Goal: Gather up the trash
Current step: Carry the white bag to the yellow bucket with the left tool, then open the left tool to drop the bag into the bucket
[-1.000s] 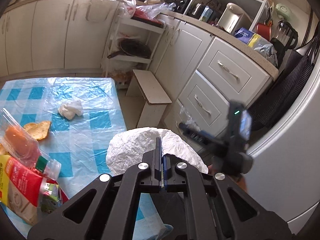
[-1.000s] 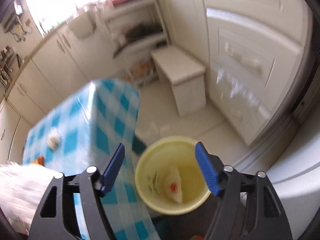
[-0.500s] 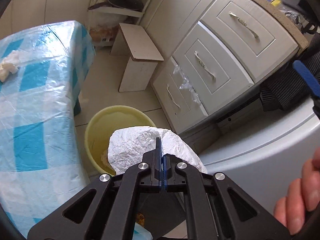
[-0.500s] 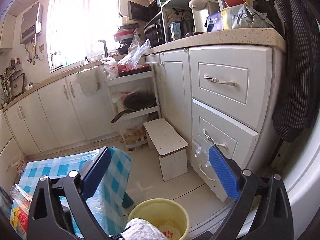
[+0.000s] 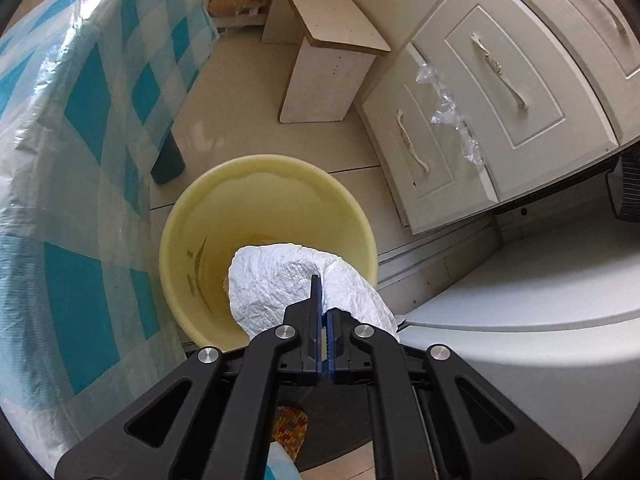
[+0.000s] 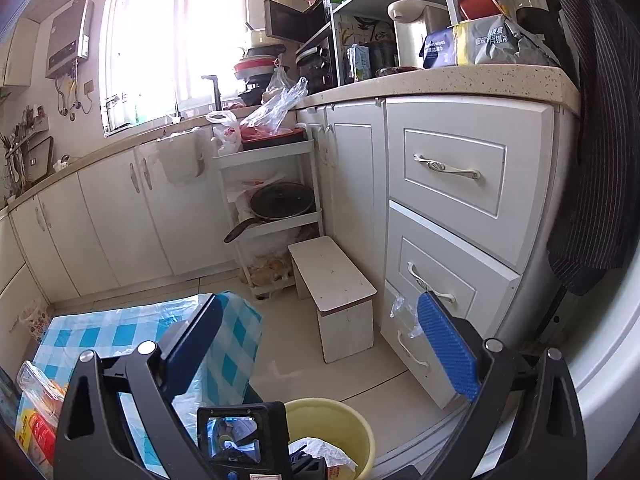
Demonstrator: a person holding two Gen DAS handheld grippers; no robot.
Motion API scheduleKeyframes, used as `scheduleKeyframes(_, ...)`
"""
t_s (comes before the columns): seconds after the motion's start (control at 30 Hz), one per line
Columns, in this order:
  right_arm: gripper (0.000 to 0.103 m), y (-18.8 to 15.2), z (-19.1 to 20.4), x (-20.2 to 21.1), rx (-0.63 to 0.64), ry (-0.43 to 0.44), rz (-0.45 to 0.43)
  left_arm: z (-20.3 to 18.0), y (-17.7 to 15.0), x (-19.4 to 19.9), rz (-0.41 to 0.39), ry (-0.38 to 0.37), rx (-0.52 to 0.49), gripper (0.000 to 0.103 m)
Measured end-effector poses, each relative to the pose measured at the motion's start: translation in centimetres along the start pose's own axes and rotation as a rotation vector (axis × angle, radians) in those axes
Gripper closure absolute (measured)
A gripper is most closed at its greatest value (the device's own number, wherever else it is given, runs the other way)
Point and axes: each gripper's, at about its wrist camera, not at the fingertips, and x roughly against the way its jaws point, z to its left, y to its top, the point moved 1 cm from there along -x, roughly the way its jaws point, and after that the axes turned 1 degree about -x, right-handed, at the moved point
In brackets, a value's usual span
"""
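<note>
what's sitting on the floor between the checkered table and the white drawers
The yellow bin stands there on the tiled floor, with the small white stool further back. The left wrist view shows this best.

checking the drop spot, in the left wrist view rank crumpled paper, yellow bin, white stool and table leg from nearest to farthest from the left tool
1. crumpled paper, clamped in the left tool
2. yellow bin, directly below
3. table leg, beyond the bin, left
4. white stool, farthest, by the drawers

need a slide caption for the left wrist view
Left hand-held gripper shut on a crumpled white paper, poised over the yellow bin beside the checked table.
</note>
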Motion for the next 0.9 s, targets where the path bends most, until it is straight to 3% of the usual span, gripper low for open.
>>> scheduleKeyframes(0.13, 0.009, 0.1, 0.1, -0.2, 0.0, 0.01, 0.003, 0.4, -0.1, -1.5, 0.033, 0.039, 0.0, 0.097)
scheduleKeyframes(0.2, 0.009, 0.0, 0.2, -0.3, 0.002, 0.013, 0.002, 0.4, -0.1, -1.9, 0.041, 0.058, -0.003, 0.084)
scheduleKeyframes(0.27, 0.009, 0.1, 0.3, -0.3, 0.006, 0.013, -0.001, 0.5, 0.0, -2.1, 0.033, 0.083, -0.003, 0.059)
scheduleKeyframes(0.57, 0.009, 0.0, 1.2, -0.3, 0.034, 0.003, -0.015, 0.8, 0.6, -2.2, 0.038, 0.147, -0.005, 0.026)
scheduleKeyframes(0.9, 0.007, 0.4, 1.3, 0.1, 0.033, -0.003, -0.034, 0.1, 0.1, -1.2, 0.098, 0.241, -0.06, 0.021)
